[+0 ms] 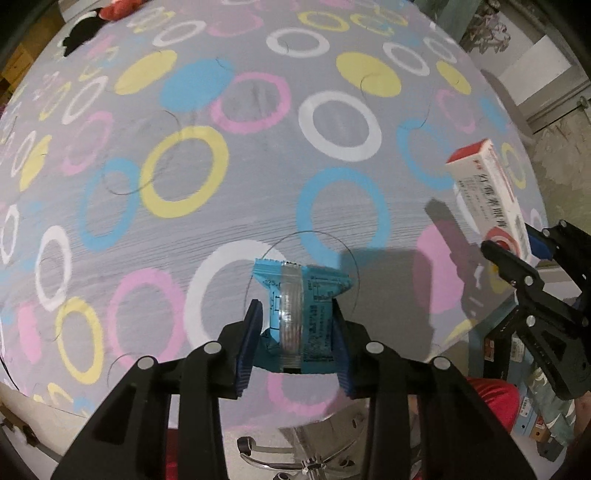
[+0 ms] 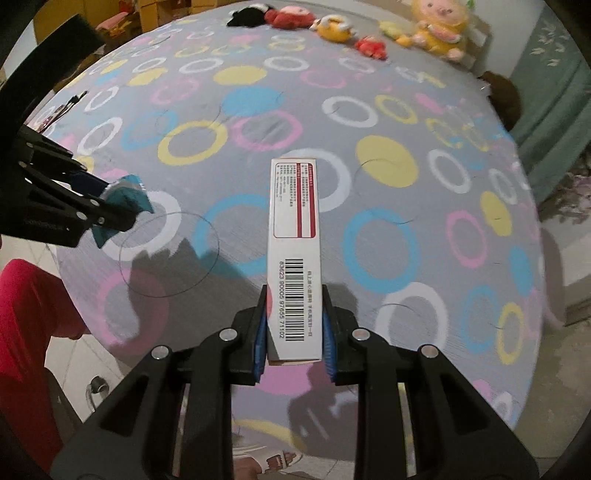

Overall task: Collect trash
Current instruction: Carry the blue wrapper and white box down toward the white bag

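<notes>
Grey bedsheet (image 1: 258,206) patterned with pink, yellow, blue and white rings and discs, crinkled blue wrapper (image 1: 299,314) with a clear band, white carton (image 2: 295,258) with red panel and black barcode, black grippers with blue pads (image 2: 258,343), red and yellow plush toys (image 2: 436,33)

Dim indoor light, bluish cast. Hard shadows on bedsheet (image 1: 258,184) at 5 o'clock of each gripper. Strong fisheye bend, dark vignette at corners; motion blur toward edges.
</notes>
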`<control>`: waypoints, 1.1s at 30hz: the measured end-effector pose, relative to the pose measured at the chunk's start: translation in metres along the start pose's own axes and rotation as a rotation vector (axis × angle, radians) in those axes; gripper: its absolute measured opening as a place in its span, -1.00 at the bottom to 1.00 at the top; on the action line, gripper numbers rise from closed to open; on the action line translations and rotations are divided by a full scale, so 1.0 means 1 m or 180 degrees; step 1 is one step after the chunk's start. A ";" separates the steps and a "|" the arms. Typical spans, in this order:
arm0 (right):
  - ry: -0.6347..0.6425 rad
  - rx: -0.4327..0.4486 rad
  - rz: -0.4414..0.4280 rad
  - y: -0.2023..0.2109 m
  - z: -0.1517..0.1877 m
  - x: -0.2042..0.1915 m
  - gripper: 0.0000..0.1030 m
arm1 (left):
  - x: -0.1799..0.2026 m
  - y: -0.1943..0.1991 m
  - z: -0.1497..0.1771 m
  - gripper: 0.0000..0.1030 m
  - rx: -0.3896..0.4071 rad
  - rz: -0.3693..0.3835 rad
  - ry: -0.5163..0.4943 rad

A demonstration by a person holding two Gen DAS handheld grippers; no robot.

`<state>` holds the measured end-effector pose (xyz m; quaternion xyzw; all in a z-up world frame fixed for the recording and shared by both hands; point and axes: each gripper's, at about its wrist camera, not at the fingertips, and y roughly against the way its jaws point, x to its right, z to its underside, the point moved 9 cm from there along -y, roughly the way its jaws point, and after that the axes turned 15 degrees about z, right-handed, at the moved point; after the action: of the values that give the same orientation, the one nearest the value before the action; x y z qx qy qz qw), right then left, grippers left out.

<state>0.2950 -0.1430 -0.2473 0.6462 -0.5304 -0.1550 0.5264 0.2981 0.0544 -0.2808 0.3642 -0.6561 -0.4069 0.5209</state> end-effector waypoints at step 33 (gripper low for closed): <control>-0.0201 0.0473 0.0123 0.199 0.040 -0.064 -0.53 | 0.077 0.091 0.149 -0.31 0.0329 -0.0139 -0.0310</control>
<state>0.1362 -0.0859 -0.1184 0.6679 -0.5692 -0.1253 0.4629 0.1324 0.0449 -0.1867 0.3846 -0.6926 -0.4010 0.4599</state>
